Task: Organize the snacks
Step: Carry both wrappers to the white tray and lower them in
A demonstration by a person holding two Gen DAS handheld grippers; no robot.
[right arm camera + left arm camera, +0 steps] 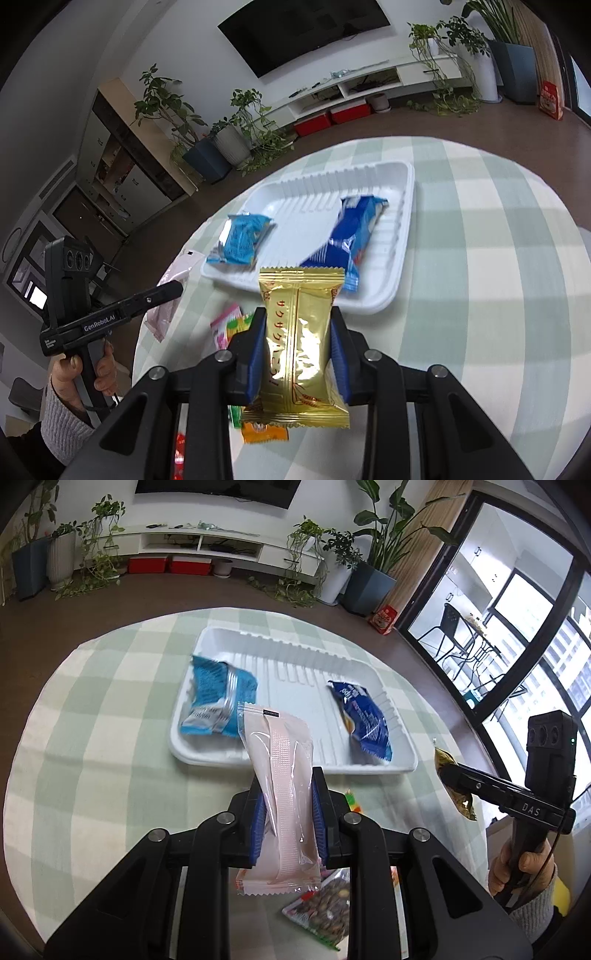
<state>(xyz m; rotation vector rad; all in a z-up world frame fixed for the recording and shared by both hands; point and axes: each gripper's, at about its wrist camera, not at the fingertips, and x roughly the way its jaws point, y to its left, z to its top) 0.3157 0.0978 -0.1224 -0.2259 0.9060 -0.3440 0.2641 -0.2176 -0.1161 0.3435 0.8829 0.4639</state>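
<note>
My left gripper point(288, 794) is shut on a pale pink snack packet point(280, 775), held above the table just in front of the white tray point(295, 653). My right gripper point(298, 325) is shut on a gold snack packet point(299, 332), also held near the tray's point(369, 306) front edge. In the tray lie a light blue packet point(218, 698) on the left and a dark blue packet point(365, 716) on the right. They also show in the right wrist view, light blue point(242, 240) and dark blue point(347, 236). The right gripper with the gold packet point(452, 790) shows in the left wrist view.
The round table has a green checked cloth point(103, 701). Loose snacks lie near the front edge: a mushroom-print packet point(325, 904), a pink and green packet point(229, 325) and an orange packet point(264, 432). Floor, plants and a TV shelf lie beyond.
</note>
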